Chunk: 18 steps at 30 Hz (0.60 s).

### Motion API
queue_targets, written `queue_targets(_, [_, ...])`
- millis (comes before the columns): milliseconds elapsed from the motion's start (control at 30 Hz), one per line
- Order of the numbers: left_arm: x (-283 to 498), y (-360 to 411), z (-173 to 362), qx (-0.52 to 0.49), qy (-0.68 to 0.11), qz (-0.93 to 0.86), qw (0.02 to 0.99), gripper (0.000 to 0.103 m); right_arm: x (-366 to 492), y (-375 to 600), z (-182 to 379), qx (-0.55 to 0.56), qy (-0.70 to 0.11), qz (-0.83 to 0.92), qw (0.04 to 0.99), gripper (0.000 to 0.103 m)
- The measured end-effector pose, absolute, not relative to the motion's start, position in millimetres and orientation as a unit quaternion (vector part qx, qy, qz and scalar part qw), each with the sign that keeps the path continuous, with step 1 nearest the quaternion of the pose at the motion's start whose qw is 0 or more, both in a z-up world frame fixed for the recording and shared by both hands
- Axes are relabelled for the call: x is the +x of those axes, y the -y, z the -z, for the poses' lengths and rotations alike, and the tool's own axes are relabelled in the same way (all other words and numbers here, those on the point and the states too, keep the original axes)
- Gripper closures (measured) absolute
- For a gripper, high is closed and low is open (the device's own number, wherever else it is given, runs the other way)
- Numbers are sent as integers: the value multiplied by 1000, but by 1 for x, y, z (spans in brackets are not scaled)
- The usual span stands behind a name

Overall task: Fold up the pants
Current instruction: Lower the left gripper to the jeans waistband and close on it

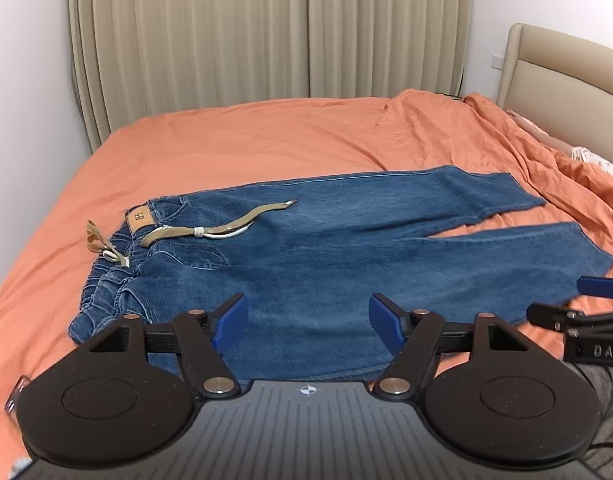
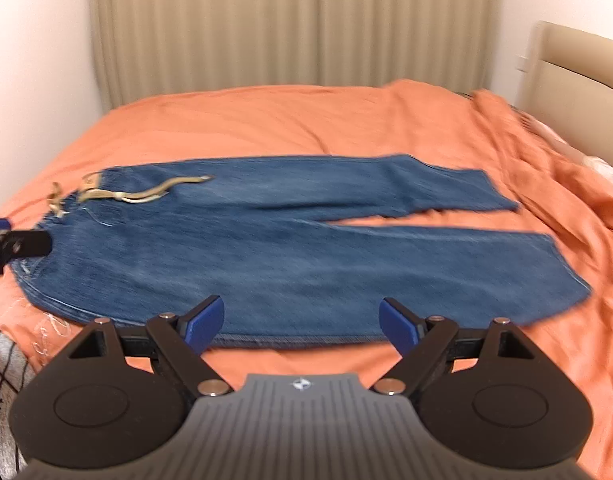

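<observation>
Lying flat across mid-frame on the bed [image 1: 226, 140], jeans [image 1: 326, 248] run long axis left-right, waistband at left, hems at right. Left gripper [image 1: 308, 322] spread, nearer waist; right gripper [image 2: 302, 322] spread, empty, nearer hems.

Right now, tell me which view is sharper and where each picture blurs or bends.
Left wrist view: sharper; the jeans and their drawstring read crisply, the curtain bows toward the edges from the fisheye. Right wrist view: motion-blurred throughout, the jeans' hems smeared, while the right gripper itself stays sharp. Lighting is soft and even, no glare.
</observation>
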<state>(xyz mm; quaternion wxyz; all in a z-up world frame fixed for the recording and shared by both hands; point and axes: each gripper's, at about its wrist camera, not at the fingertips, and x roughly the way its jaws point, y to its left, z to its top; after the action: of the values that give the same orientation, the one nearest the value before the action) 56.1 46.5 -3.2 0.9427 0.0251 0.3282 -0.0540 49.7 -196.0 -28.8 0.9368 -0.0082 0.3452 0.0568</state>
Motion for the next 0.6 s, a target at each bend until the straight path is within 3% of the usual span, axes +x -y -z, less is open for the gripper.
queue_targets(133, [89, -75, 10, 7, -348, 50, 936, 40, 80, 187, 38, -30, -351, -77, 933, 22])
queue_targets(300, [132, -123, 20, -37, -366, 35, 929, 45, 125, 179, 54, -65, -359, -59, 929, 24])
queue_targets(500, [184, -188, 34, -78, -399, 53, 912, 46, 182, 167, 74, -69, -379, -62, 921, 52])
queue_targets(600, [208, -225, 37, -70, -415, 63, 905, 46, 209, 155, 82, -67, -385, -67, 918, 52])
